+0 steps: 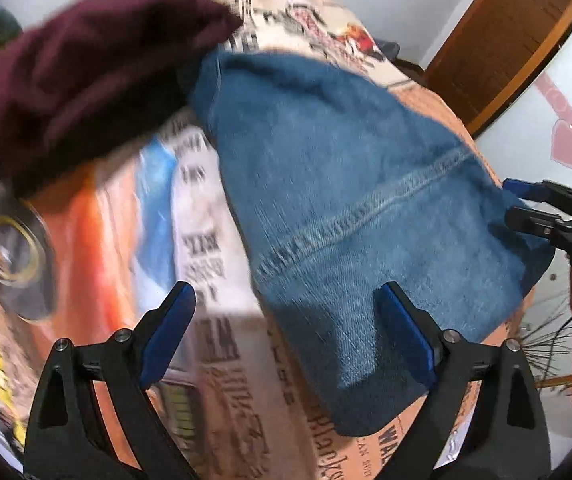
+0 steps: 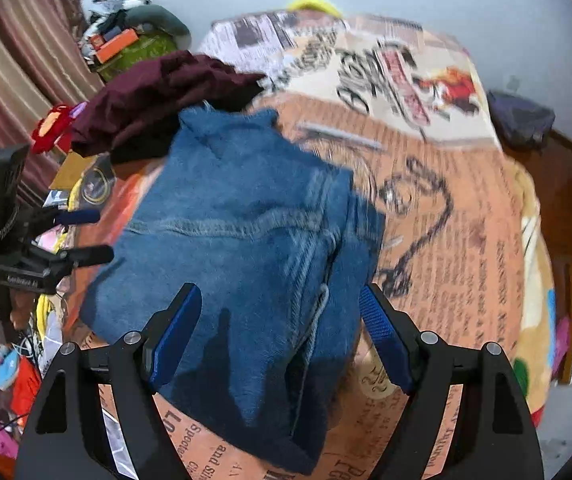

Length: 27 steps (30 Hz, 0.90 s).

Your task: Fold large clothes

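Folded blue jeans (image 1: 349,208) lie on a bed covered with a newspaper-print sheet (image 1: 222,360). They also show in the right wrist view (image 2: 246,240) as a thick folded bundle. My left gripper (image 1: 286,332) is open and empty above the near edge of the jeans. My right gripper (image 2: 282,336) is open and empty over the near end of the jeans. In the left wrist view the right gripper (image 1: 521,204) shows at the far right edge of the jeans. In the right wrist view the left gripper (image 2: 94,236) shows at the left, beside the jeans.
A maroon garment (image 1: 86,80) lies heaped beyond the jeans, also in the right wrist view (image 2: 158,96). Clutter (image 2: 126,44) sits by a striped curtain (image 2: 10,92). A dark bag (image 2: 521,120) lies on the floor at the right. A wooden door frame (image 1: 501,44) stands behind.
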Available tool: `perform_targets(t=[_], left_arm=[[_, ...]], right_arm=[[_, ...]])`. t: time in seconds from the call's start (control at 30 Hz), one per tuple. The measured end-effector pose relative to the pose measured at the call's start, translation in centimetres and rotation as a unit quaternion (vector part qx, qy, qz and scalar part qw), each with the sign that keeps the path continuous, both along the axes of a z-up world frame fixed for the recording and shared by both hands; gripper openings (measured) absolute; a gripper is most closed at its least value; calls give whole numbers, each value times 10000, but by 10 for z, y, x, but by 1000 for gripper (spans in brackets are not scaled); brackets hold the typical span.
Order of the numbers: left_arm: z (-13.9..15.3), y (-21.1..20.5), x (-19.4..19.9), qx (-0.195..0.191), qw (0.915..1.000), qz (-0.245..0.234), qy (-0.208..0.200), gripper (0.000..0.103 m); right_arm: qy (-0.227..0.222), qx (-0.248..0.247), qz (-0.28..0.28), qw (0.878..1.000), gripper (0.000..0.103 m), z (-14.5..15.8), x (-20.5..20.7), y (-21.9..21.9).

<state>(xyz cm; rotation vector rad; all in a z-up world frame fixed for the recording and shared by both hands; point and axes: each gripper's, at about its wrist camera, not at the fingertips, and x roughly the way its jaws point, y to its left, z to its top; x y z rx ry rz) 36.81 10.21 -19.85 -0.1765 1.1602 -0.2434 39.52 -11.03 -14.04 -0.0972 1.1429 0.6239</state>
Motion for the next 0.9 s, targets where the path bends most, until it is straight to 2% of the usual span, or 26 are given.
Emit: perform_targets(t=[0.1,0.23,0.37,0.53,0.7,0.87,0.9], left_arm=[[-9,-1,5,-426,9990,107,105,94],[-24,0,20,-994,9941,231,355,94],[-44,1,38,-1751,9811,266,780,93],[-47,-16,54,-1567,9848,10,755,95],[-57,-8,79,-1953,9766,112,893,94],[-61,-1,93,-2129,9731,191,864,94],[-61,0,93,-2143,9728,198,854,92]], right_arm=[[350,134,-184,9991,78,-18,7,-10],[971,748,-373,9918,79,-35,21,-26],[1044,907,-366,9897,82,-38,28,-23],[1251,1082,-390,9855,83,-50,44,-18],[1499,1053,-287,9827,84,-57,60,-8],[1625,1046,-212,9809,84,-61,66,-4],[1608,1033,-212,9813,81,-61,64,-4]])
